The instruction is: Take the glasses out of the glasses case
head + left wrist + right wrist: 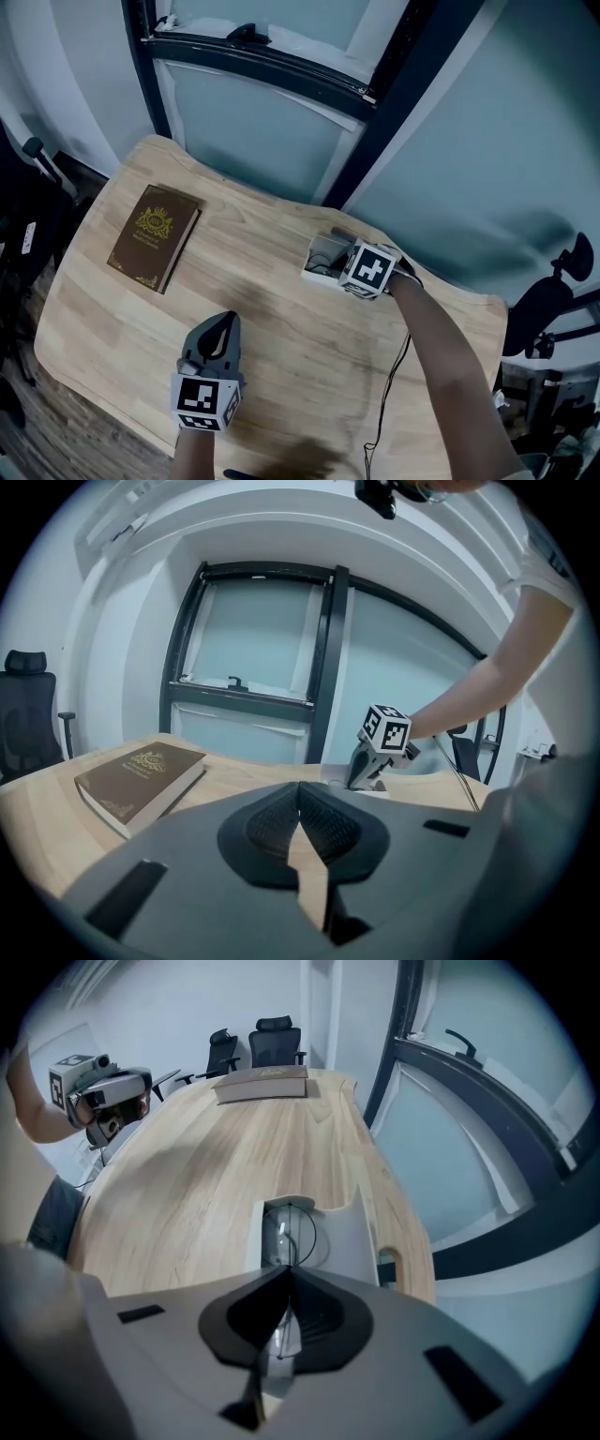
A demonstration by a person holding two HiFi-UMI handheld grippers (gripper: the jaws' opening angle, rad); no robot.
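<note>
An open white glasses case point(322, 260) lies near the table's far right edge, with thin wire-rimmed glasses point(292, 1234) inside it. My right gripper point(334, 261) points steeply down into the case. In the right gripper view, my right gripper point(285, 1277) has its jaws closed together on the glasses' thin rim and lens, above the case point(349, 1237). My left gripper point(223, 323) hovers over bare wood near the front edge, far from the case. Seen from its own camera, my left gripper point(300, 791) has its pads meeting with nothing between them.
A brown book point(155, 236) with a gold emblem lies at the wooden table's point(281, 375) left side. A dark window frame point(281, 70) runs behind the far edge. A thin cable point(394, 375) trails from the right gripper. Office chairs point(253, 1042) stand beyond the table's end.
</note>
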